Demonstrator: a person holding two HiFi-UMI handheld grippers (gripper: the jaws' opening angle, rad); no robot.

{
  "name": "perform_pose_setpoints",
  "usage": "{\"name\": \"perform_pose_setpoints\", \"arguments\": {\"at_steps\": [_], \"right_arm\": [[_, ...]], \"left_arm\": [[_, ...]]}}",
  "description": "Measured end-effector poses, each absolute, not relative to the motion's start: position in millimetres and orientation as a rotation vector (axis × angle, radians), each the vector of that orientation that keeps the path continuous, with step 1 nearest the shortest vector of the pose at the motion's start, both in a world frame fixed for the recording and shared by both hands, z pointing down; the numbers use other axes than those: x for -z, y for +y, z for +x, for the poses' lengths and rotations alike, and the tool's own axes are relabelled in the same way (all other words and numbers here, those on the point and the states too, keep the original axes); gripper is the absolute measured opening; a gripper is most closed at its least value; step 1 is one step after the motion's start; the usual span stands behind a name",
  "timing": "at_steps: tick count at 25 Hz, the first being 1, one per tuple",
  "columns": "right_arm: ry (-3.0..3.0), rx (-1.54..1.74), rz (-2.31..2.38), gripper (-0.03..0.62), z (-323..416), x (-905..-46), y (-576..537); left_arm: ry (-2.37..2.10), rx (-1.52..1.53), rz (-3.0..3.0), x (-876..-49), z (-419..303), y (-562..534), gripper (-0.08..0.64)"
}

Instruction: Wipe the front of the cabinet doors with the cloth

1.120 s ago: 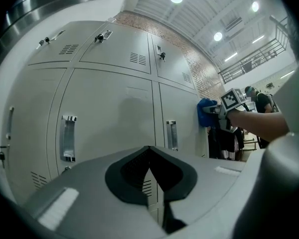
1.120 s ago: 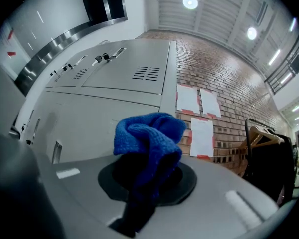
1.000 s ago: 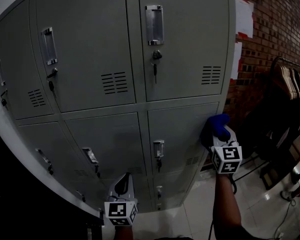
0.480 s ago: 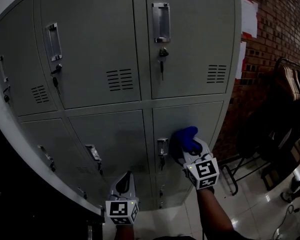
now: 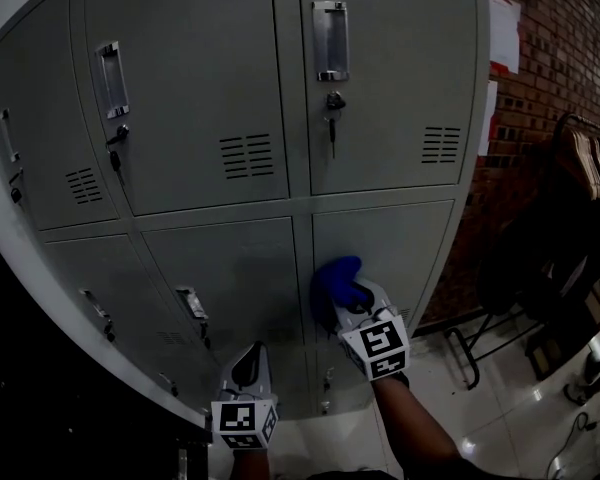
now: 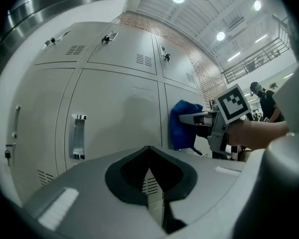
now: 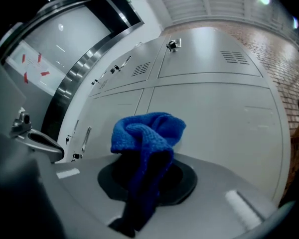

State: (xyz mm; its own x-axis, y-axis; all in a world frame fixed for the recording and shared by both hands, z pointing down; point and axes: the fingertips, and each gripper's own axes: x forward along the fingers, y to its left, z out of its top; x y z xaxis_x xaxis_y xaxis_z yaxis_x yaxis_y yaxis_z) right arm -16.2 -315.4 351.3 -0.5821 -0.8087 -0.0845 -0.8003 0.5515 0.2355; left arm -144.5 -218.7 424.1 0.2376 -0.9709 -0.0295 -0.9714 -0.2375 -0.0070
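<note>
The left gripper (image 6: 149, 168) hangs with jaws pressed together, empty, facing grey metal cabinet doors (image 6: 114, 113); further along, the right gripper (image 6: 192, 119) holds a bunched blue cloth (image 6: 181, 128) against them.

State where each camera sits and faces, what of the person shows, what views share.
Head view: on the head, looking down at cabinet doors; left gripper, right gripper and forearm show.
Left gripper view: on that gripper, facing the lower doors; own shut jaws show.
Right gripper view: on that gripper, facing up the doors; jaws clamp the cloth.
Shared: all show the cloth.
</note>
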Motion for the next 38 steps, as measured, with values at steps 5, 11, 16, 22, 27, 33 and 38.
{"name": "perform_pose_setpoints", "arguments": {"at_steps": [5, 11, 16, 22, 27, 33, 38], "right_arm": [[-2.72, 0.389, 1.465, 0.057, 0.6, -351.4, -319.8], [-2.638, 0.378, 1.551, 0.057, 35.4, -356.2, -327.4], [-2.589, 0.382, 1.593, 0.057, 61.7, -359.5, -330.8], [-2.522, 0.42, 1.626, 0.057, 89.8, -361.8, -335.1], [-2.465, 0.41, 1.698, 0.057, 118.8, -364.3, -338.6], [-2.365, 0.4, 1.799, 0.057, 168.8, -367.8, -346.0], [-2.328, 0.346, 1.873, 0.057, 199.0, -369.3, -349.8]], "left_arm": [[1.926, -0.026, -2.455, -426.0, -146.2, -219.6, 0.014], [1.922, -0.03, -2.461, -423.9, -143.0, -220.2, 0.014], [1.898, -0.018, -2.476, -425.9, -136.2, -221.2, 0.014], [1.901, -0.018, -2.472, -424.8, -136.9, -221.6, 0.014], [1.902, -0.012, -2.473, -426.1, -136.1, -222.2, 0.014], [1.903, -0.009, -2.478, -427.5, -136.0, -222.8, 0.014], [1.891, -0.002, -2.491, -429.1, -132.0, -224.6, 0.014]]}}
